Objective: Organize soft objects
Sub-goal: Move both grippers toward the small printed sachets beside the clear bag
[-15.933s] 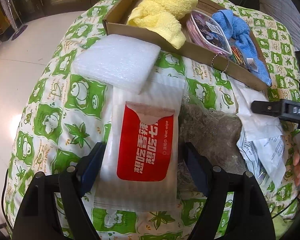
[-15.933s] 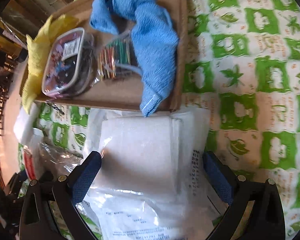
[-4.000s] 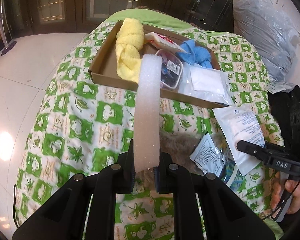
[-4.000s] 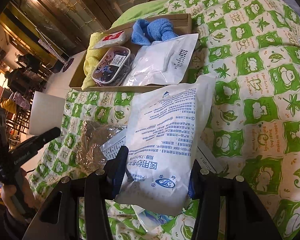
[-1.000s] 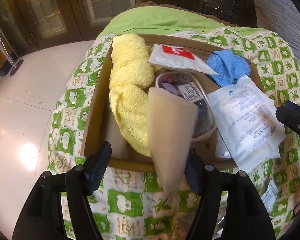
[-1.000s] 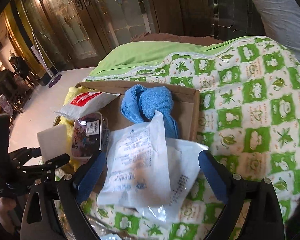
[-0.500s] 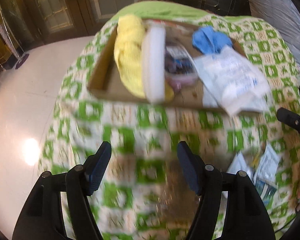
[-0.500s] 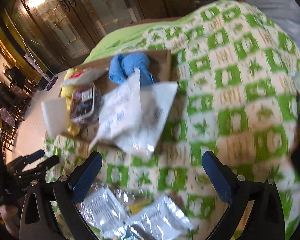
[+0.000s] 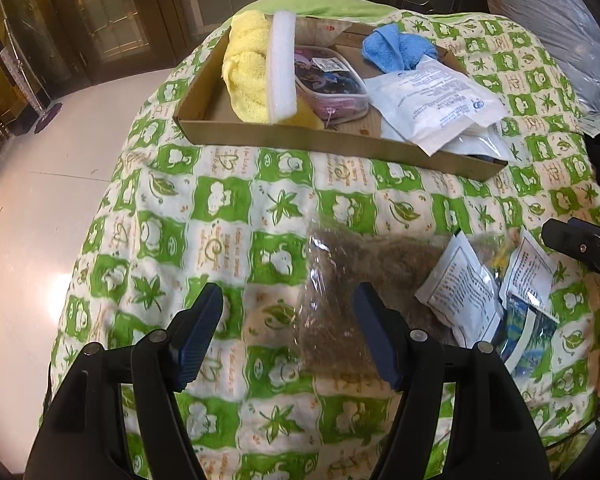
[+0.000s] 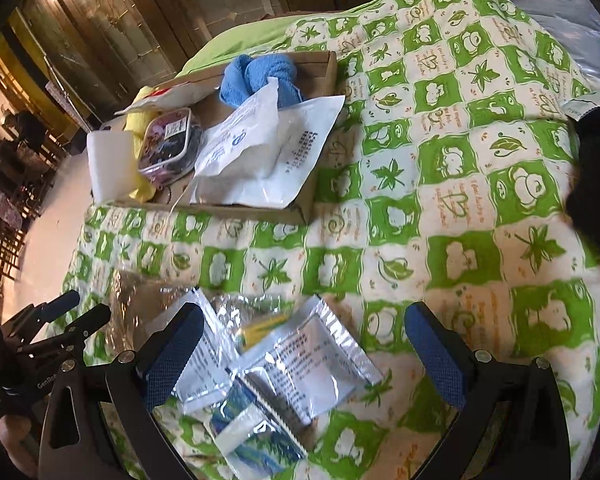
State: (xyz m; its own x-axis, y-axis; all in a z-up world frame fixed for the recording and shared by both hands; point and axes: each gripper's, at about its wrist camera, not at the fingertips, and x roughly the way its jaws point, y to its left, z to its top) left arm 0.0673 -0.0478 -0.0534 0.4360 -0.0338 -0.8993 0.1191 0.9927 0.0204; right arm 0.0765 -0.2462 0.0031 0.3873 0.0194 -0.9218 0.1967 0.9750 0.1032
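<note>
Left gripper [image 9: 288, 332] wide, empty.

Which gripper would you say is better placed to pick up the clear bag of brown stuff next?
Left, probably: the left gripper is open just above the clear bag, while the right gripper hangs over the foil sachets.

A quilted cover [image 9: 228, 208] checked in green and cream squares, printed with white frogs and green maple leaves, carries a plain brown cardboard tray [image 9: 300, 140]. In the tray lie a pale yellow terry towel [image 9: 244, 76], a white foam slab [image 9: 282, 68], a sky-blue cloth [image 9: 396, 50], a clear pouch with pink trim and cartoon print [image 9: 332, 84] and a white packet with blue lettering [image 9: 432, 104]. On the cover are a clear bag of grey-brown fluff [image 9: 340, 280], silvery-white sachets with black print [image 10: 308, 356] and a blue-and-white wrapper [image 10: 256, 440], and both black grippers have dark blue pads [image 10: 172, 352].
</note>
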